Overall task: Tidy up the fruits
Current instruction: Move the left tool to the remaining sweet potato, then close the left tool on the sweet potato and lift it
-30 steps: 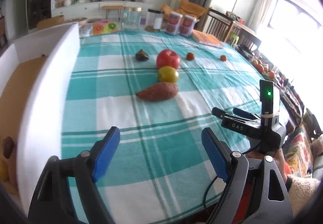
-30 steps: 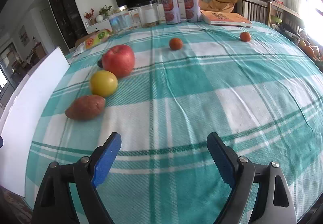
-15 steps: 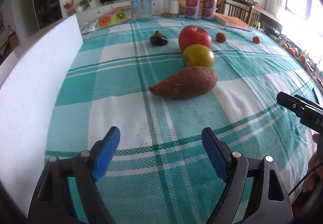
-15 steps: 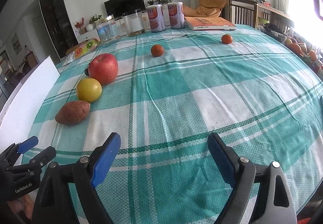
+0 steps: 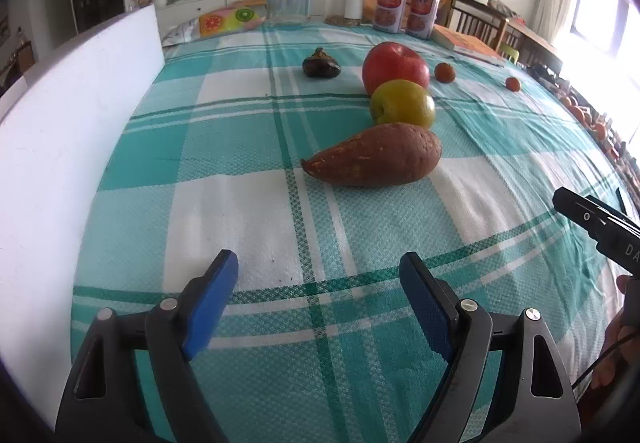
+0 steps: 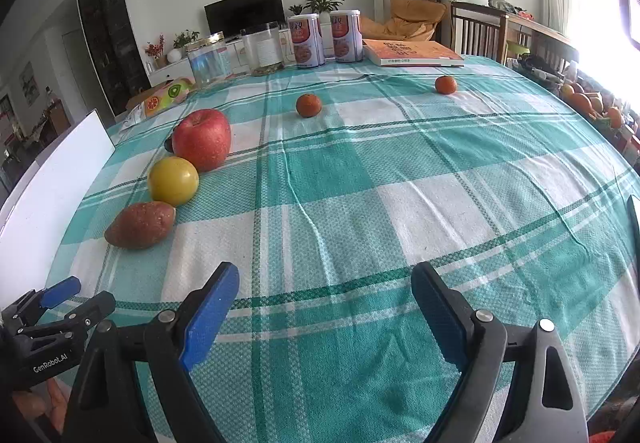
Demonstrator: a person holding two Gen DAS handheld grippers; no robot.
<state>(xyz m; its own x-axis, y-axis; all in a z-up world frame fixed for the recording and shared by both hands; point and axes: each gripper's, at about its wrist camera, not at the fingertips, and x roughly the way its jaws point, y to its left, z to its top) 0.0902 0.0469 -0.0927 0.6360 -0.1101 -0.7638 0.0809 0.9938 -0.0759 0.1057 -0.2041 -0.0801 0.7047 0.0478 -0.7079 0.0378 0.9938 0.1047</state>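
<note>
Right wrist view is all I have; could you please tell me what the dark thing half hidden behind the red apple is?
Observer: The left wrist view shows it whole: a small dark fruit with a stem cap, lying apart from the red apple, on the side toward the white wall.
Operator: Thank you. Is the left gripper holding anything?
Observer: No. The left gripper is open, with only tablecloth between its fingers.
Operator: Is it lined up with the sweet potato?
Observer: Roughly. The sweet potato lies ahead of it, a little toward its right finger.
</note>
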